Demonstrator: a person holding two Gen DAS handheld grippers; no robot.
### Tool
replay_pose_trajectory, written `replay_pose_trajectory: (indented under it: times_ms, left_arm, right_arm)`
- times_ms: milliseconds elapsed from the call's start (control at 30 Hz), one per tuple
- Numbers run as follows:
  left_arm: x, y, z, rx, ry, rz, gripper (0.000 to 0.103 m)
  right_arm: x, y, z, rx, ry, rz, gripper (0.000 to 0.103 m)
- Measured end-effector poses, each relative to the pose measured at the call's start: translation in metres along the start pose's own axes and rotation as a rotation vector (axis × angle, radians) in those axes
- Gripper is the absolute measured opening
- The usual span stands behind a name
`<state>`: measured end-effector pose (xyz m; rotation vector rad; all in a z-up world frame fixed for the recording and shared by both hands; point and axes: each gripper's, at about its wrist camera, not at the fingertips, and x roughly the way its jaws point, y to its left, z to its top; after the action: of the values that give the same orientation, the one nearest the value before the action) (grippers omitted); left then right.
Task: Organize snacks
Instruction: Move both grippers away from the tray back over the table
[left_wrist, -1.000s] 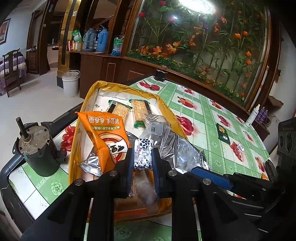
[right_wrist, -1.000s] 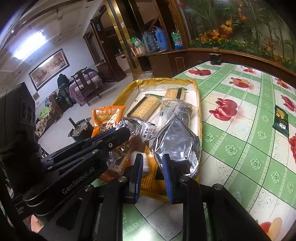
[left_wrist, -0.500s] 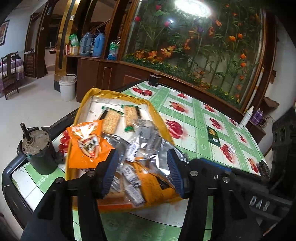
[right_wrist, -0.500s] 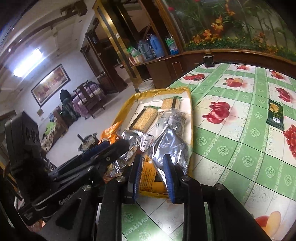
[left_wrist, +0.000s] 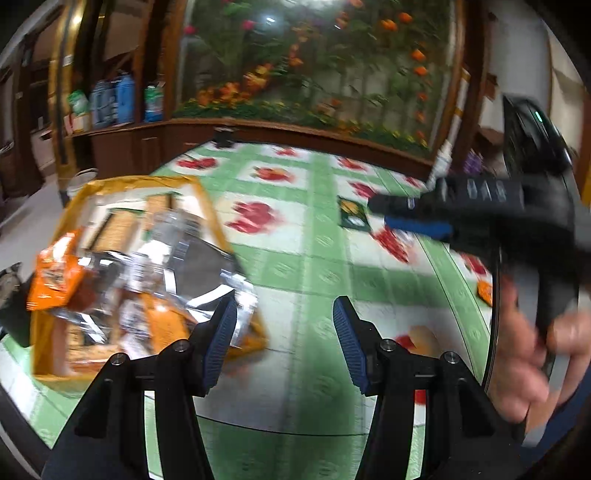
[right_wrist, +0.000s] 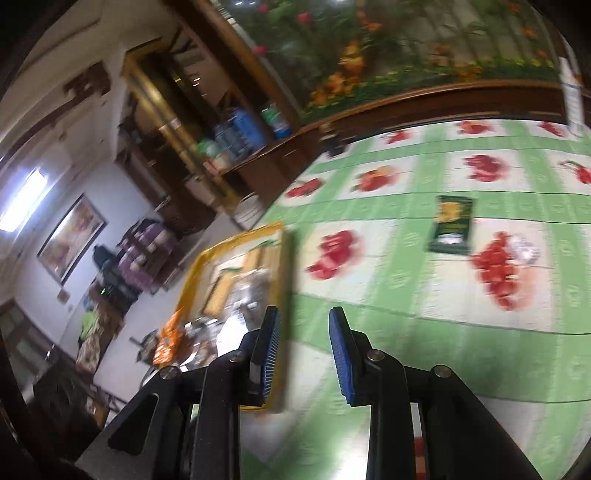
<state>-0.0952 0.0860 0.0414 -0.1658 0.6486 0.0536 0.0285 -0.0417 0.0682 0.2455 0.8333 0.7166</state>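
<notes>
Left wrist: yellow tray (left_wrist: 74, 201) holds snack packets (left_wrist: 147, 258) (blurred).

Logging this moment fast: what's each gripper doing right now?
Left gripper: open, holding nothing.
Right gripper: open, jaws just been opening, nothing between them.

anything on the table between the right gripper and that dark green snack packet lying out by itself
Nothing visible. Only bare green tablecloth lies between the open right gripper and the dark green packet. The yellow tray sits off to the side.
</notes>
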Motion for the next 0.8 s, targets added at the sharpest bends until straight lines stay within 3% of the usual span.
replay_pose_trajectory:
  times_ms: [167, 333, 533, 800]
  left_arm:
    - [0.012, -0.017, -0.007, 0.058, 0.076, -0.042, 0.053]
    - [0.016, -0.012, -0.009, 0.027, 0.115, -0.078, 0.058]
    - [0.011, -0.017, -0.012, 0.052, 0.113, -0.080, 0.058]
    - [0.016, -0.018, -0.011, 0.056, 0.130, -0.071, 0.058]
  right_arm:
    - [-0.014, -0.049, 0.019, 0.061, -0.017, -0.092, 0.037]
    - [-0.008, -0.105, 0.035, 0.142, -0.015, -0.195, 0.038]
    - [0.013, -0.128, 0.048, 0.079, -0.001, -0.345, 0.038]
    - [0.036, -0.150, 0.050, 0.076, 0.054, -0.355, 0.038]
